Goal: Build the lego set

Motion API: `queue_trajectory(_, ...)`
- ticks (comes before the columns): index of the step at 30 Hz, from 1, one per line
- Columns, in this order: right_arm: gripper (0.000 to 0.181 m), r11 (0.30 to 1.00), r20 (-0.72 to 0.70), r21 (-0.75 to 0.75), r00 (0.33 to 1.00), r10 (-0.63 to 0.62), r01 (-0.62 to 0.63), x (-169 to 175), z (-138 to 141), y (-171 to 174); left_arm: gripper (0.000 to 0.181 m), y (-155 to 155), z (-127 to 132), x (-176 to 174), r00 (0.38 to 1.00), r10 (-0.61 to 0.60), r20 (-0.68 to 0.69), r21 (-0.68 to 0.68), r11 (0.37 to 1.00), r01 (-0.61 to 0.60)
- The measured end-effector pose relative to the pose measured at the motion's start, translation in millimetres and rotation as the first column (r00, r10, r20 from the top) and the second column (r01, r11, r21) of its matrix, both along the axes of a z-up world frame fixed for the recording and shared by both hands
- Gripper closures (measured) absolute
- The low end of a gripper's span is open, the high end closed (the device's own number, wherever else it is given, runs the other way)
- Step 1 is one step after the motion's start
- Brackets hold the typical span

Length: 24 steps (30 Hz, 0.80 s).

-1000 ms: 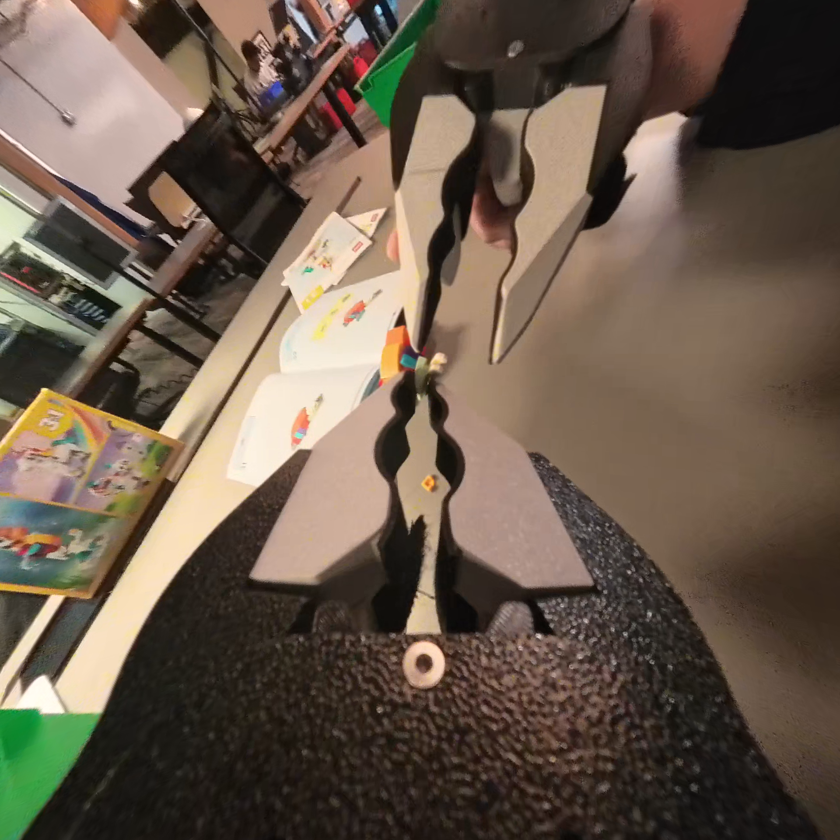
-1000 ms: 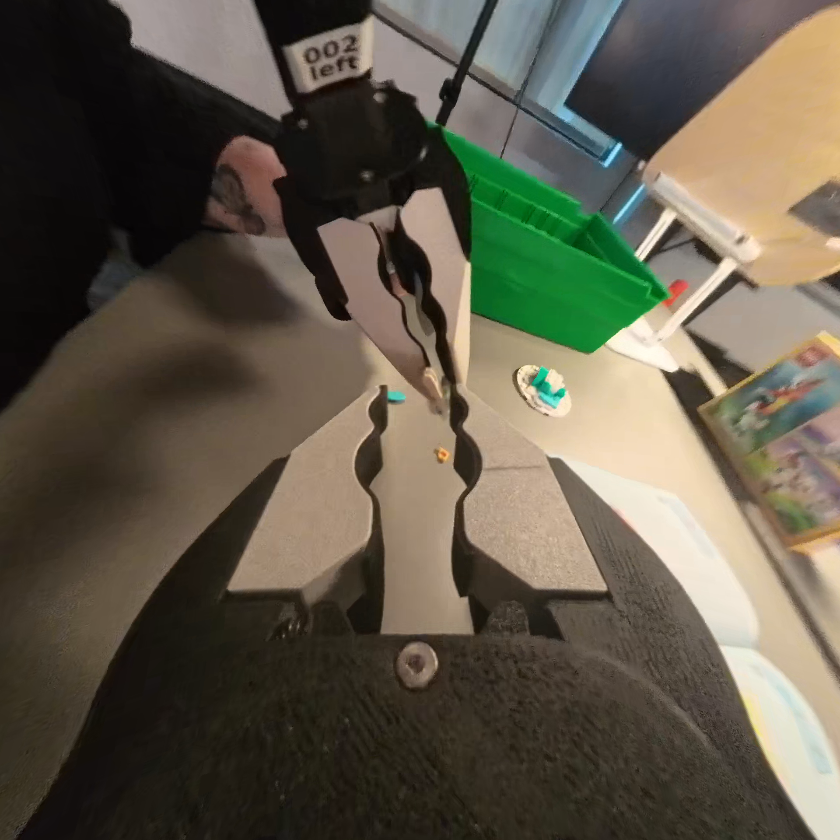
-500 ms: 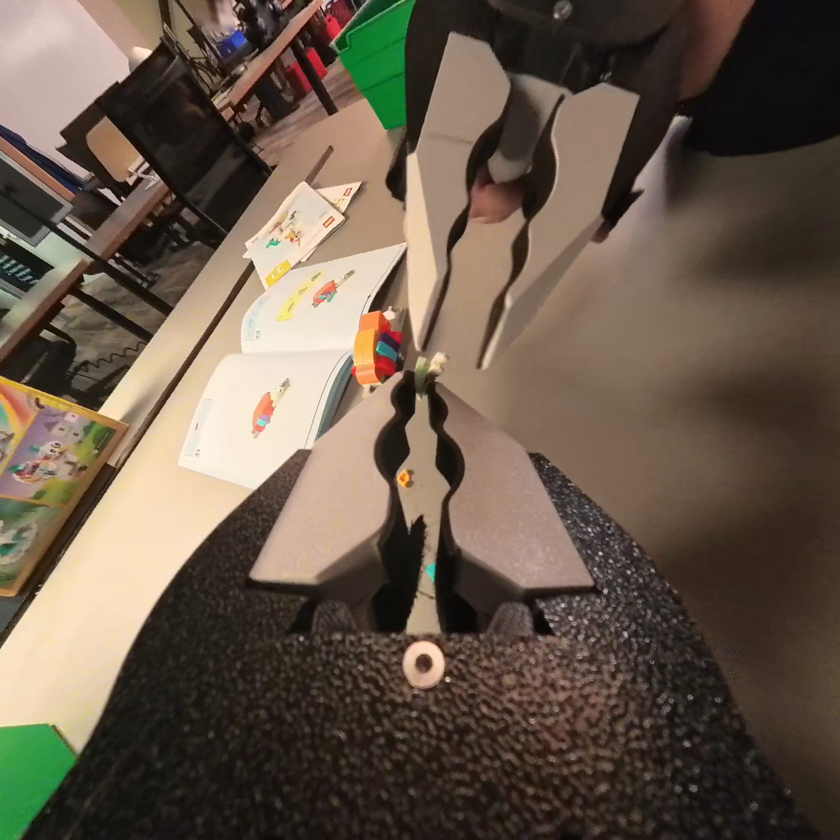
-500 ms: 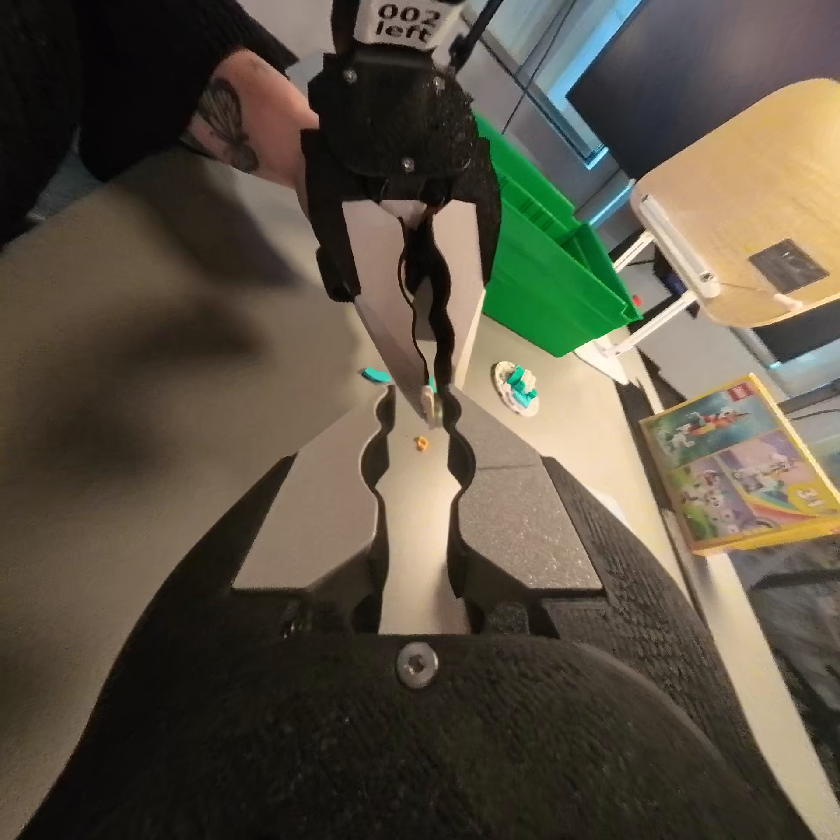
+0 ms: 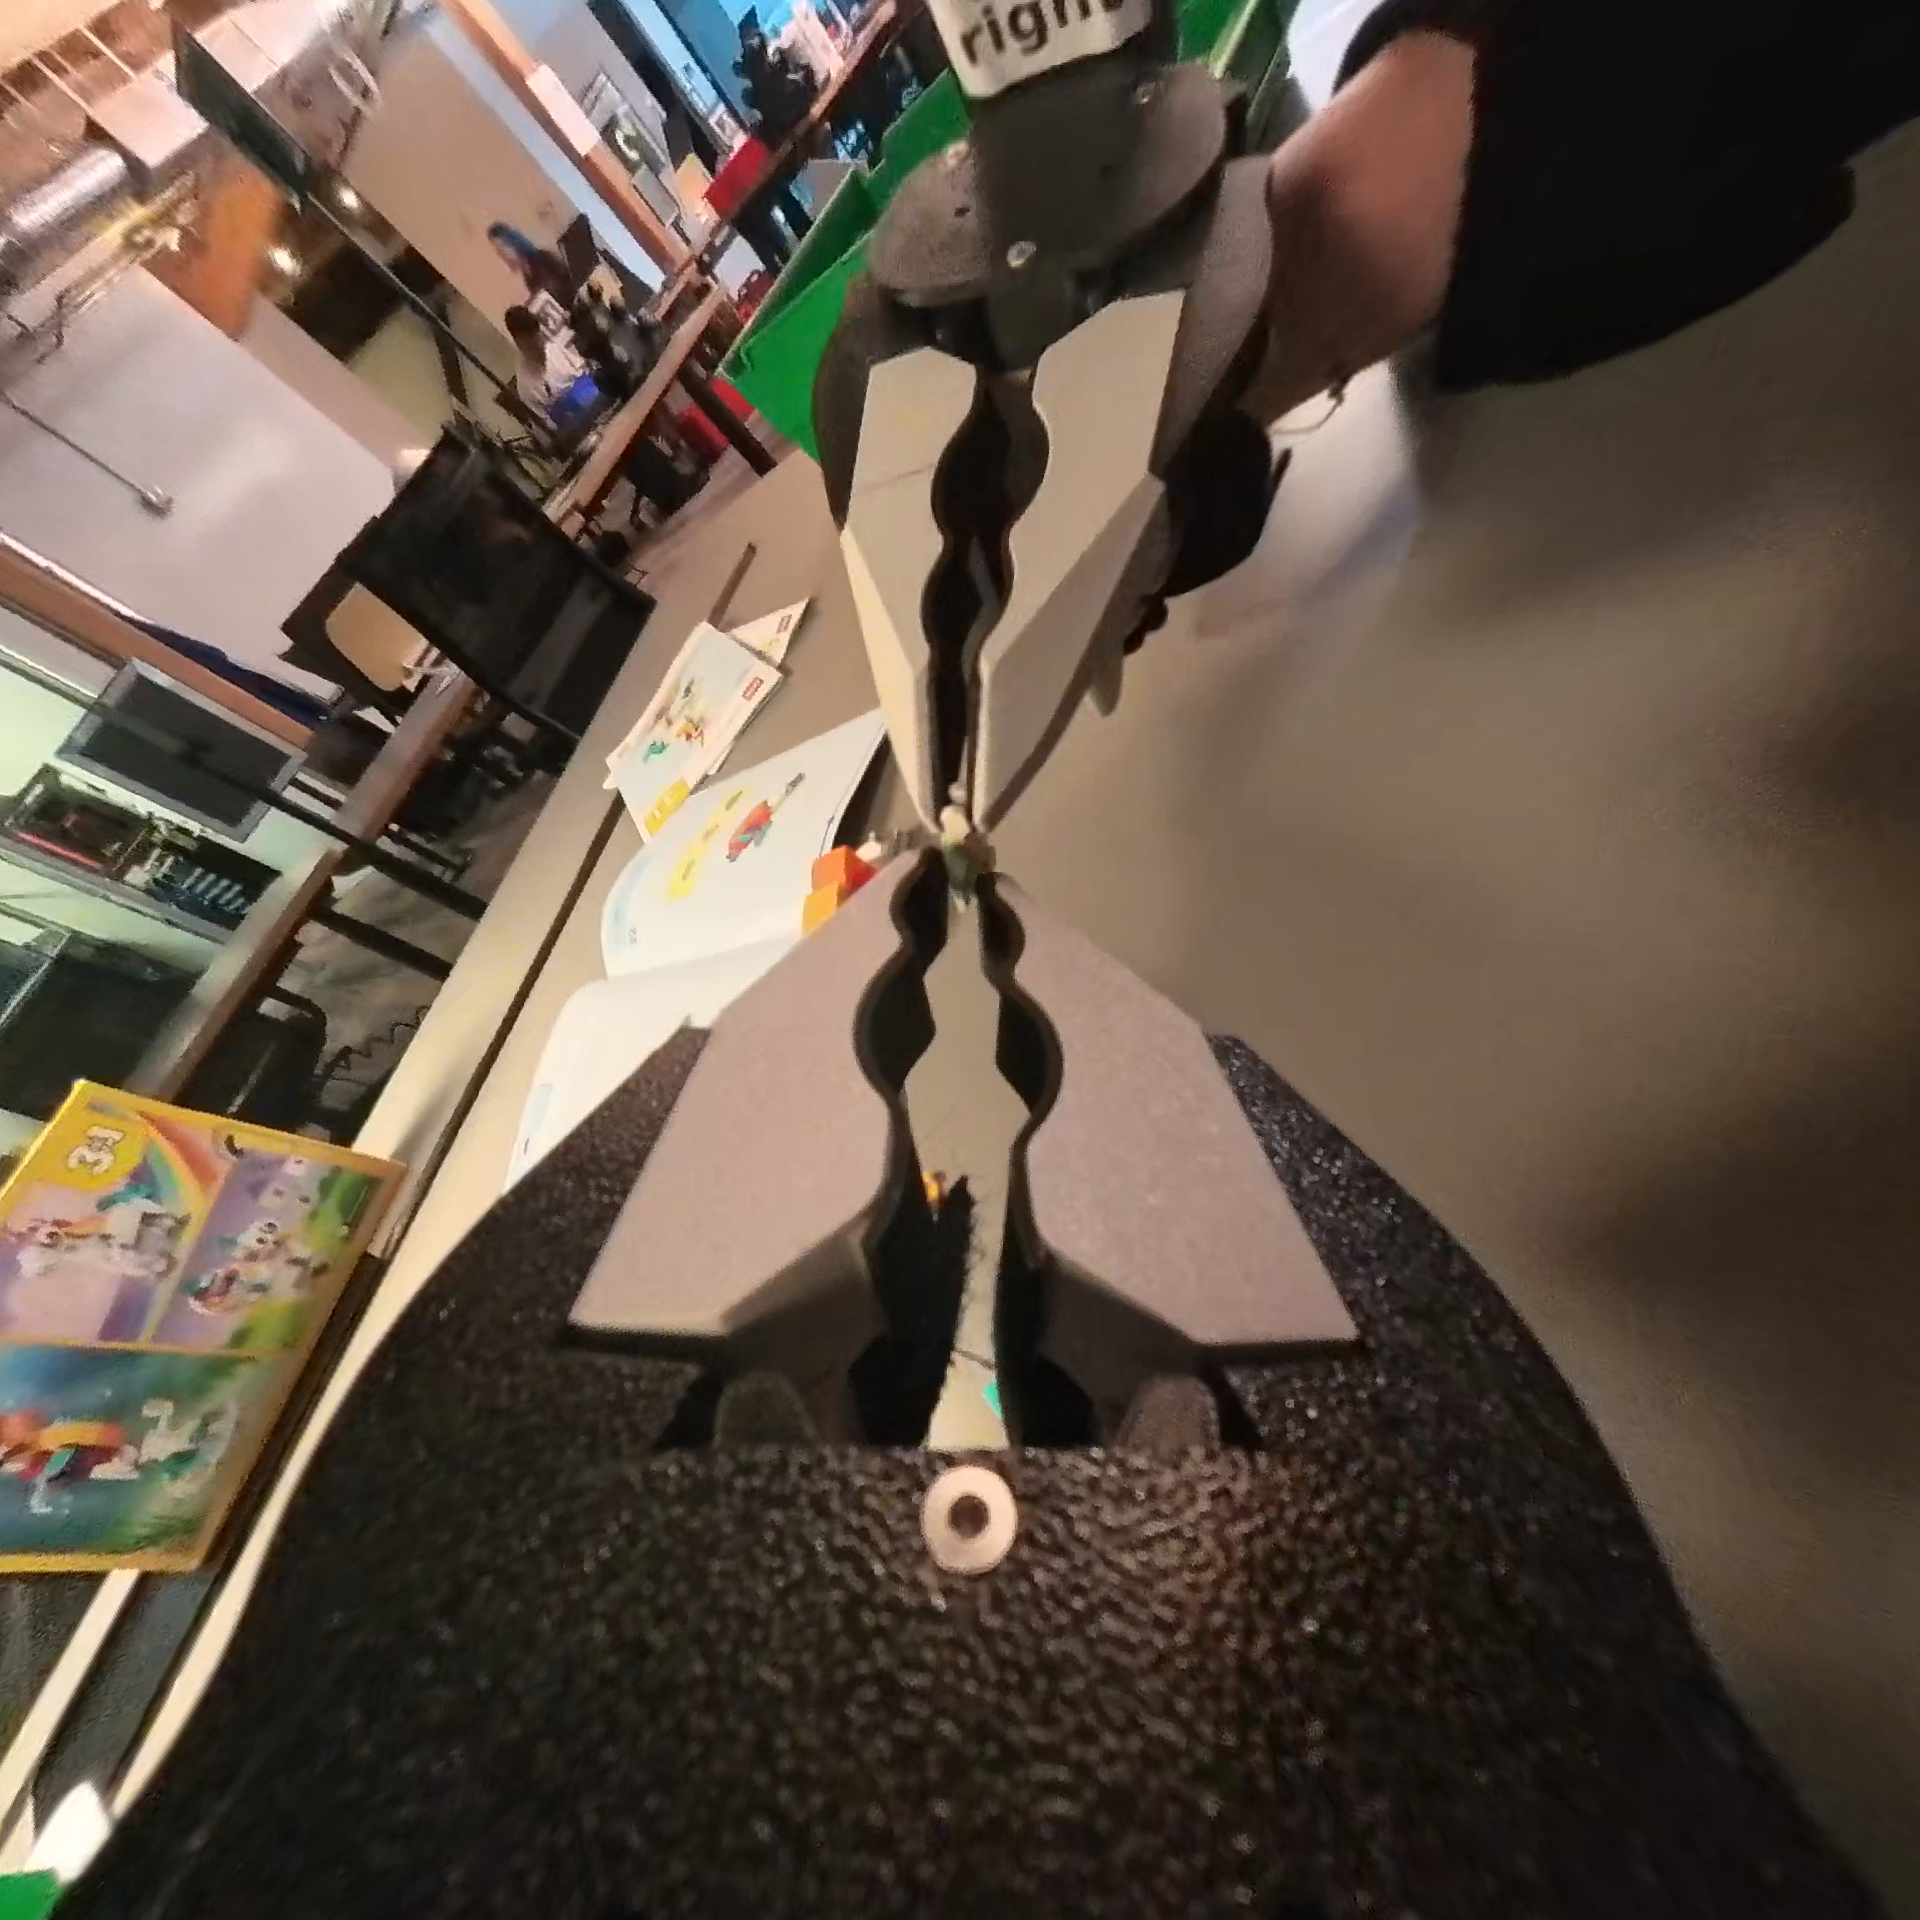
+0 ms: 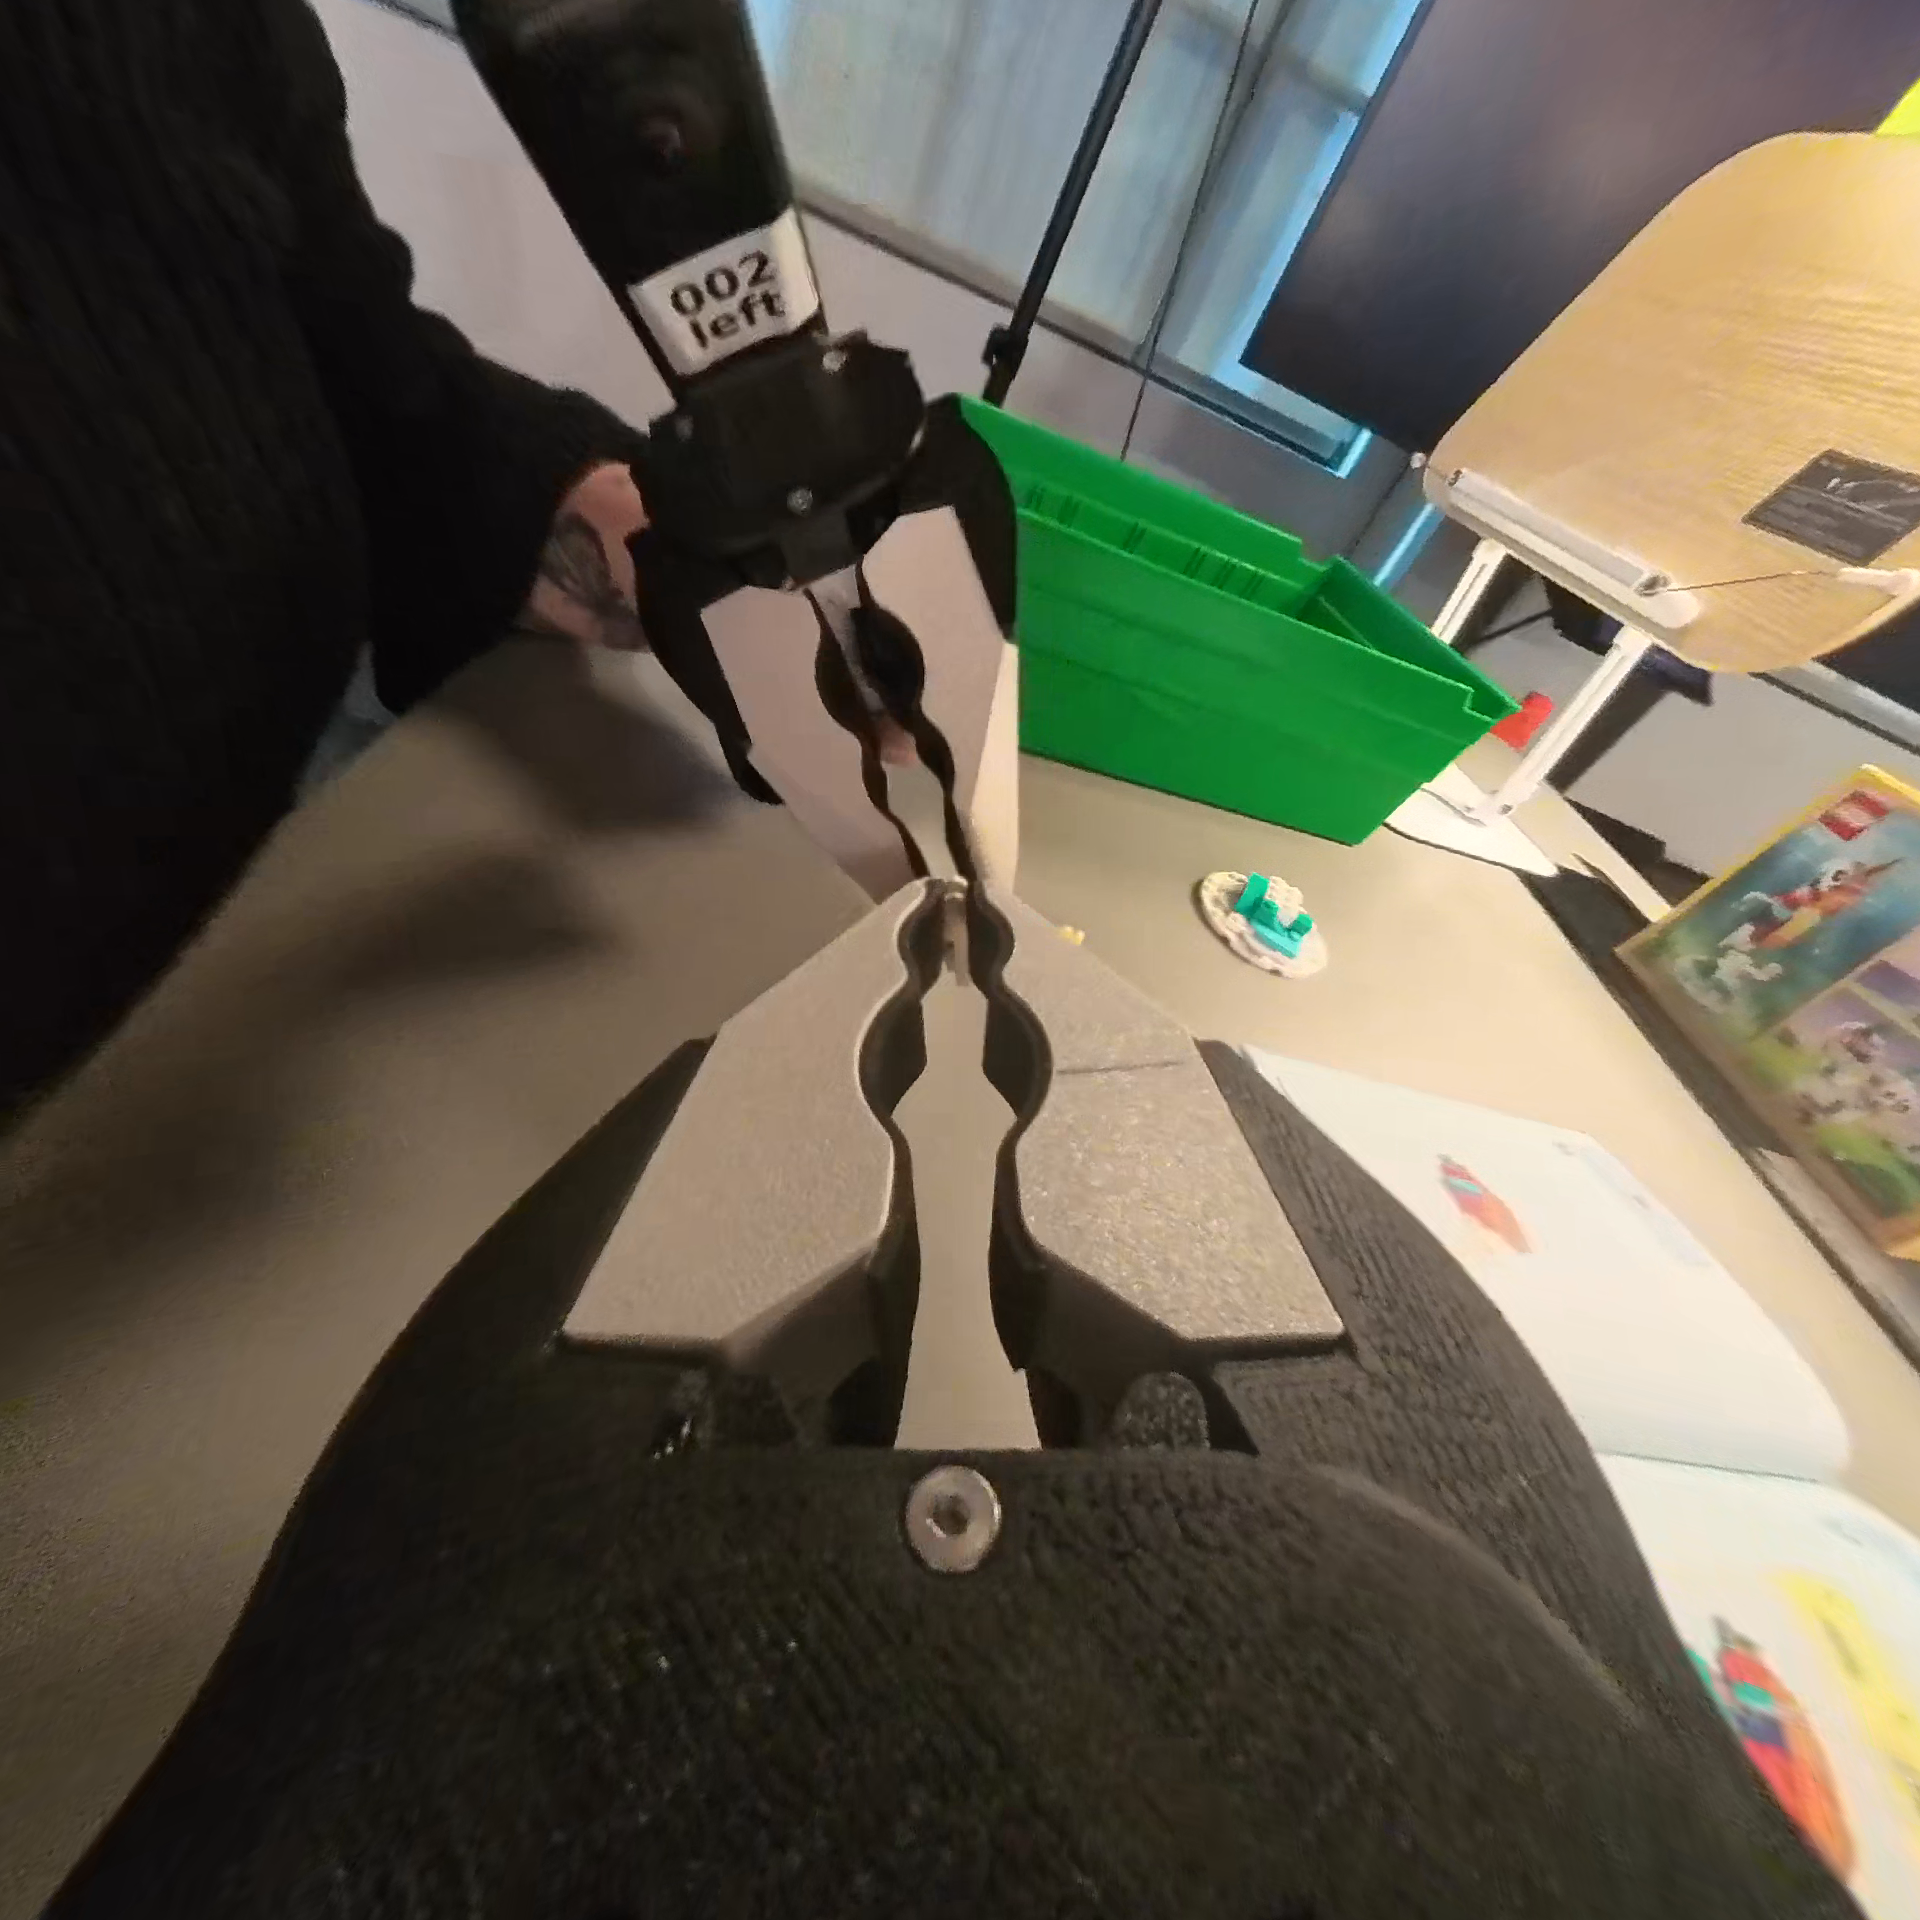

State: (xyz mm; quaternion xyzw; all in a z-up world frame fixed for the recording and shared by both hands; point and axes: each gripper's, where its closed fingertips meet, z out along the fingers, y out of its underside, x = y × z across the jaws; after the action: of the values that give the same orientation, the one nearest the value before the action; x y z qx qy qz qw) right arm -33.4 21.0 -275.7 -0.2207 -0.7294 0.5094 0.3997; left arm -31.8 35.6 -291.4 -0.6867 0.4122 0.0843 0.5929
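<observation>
White piece (image 5: pixel 954 831): tiny, pinched between both claws, tip to tip.
Left claw (image 5: pixel 958 881): clamped on it.
Right claw (image 6: pixel 948 906): clamped on it too.
Advice: hold the left steady; press or pull straight along the fingers, without twisting.

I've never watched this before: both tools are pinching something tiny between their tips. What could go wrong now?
1. The small pale piece is gripped only at the very tips of the left tool and the right tool, up above the table; a slip could drop it.
2. The tips meet nose to nose, so a slightly crooked push might pop the piece sideways.
</observation>
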Motion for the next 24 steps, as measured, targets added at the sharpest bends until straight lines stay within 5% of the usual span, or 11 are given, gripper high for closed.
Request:
queue_trajectory(9,0.177,1.000,0.020,-0.012,1.000,-0.006,0.006,1,-8,1,0.178,1,-8,0,0.997,0.008,0.078,-0.053,0.999,-0.004)
queue_trajectory(11,0.161,0.999,0.001,0.037,1.000,-0.030,0.030,1,-8,3,0.178,1,-5,-1,0.996,0.010,0.084,-0.041,0.999,-0.007)
queue_trajectory(24,0.172,0.962,-0.073,0.261,0.995,-0.068,0.085,2,-14,5,0.178,0,-5,2,1.000,0.002,-0.018,0.030,1.000,-0.001)
